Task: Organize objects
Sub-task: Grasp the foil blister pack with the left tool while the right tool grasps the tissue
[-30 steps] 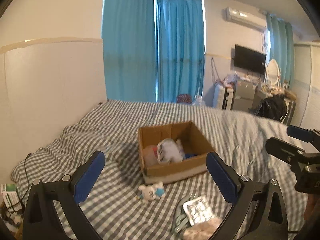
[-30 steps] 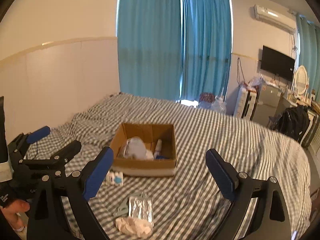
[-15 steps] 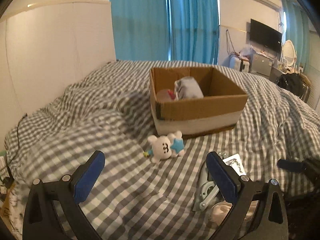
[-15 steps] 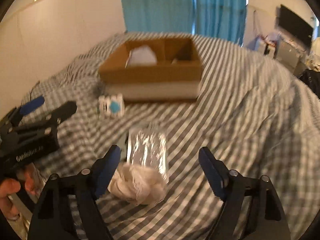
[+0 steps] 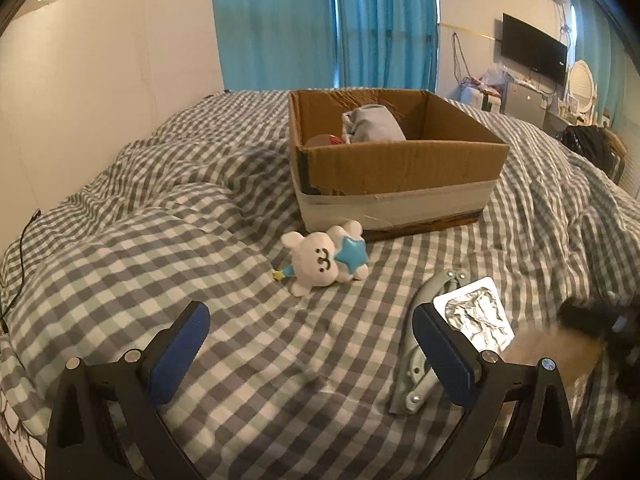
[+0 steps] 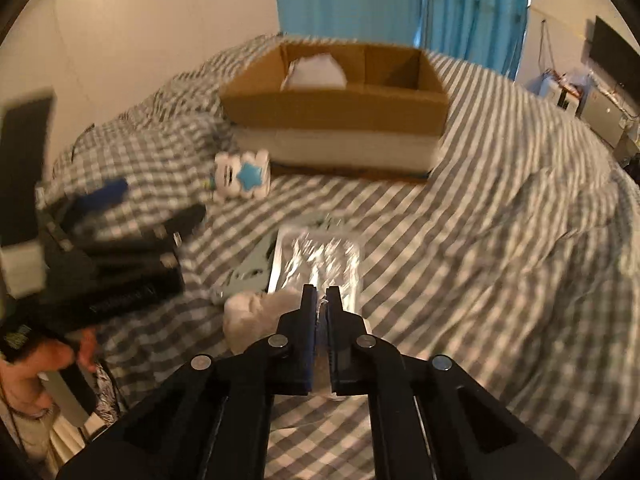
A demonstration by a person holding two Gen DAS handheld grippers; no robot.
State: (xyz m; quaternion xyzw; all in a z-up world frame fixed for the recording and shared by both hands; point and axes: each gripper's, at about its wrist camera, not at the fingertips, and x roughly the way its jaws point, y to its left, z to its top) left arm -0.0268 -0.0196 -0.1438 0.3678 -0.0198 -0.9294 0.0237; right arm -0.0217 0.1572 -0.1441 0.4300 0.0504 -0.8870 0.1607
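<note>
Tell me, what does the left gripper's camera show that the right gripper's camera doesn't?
Only the left view shows the open left gripper from behind, a red item in the cardboard box and the wall TV in full. Only the right view shows the right gripper shut on the foil packet, and the holder's hand. Both show the box, the white plush toy, the packet, the grey-green clip and the checked bedding.

Plush toy (image 5: 320, 260) in front of box (image 5: 394, 168), foil pack (image 5: 476, 316) to toy's right.
</note>
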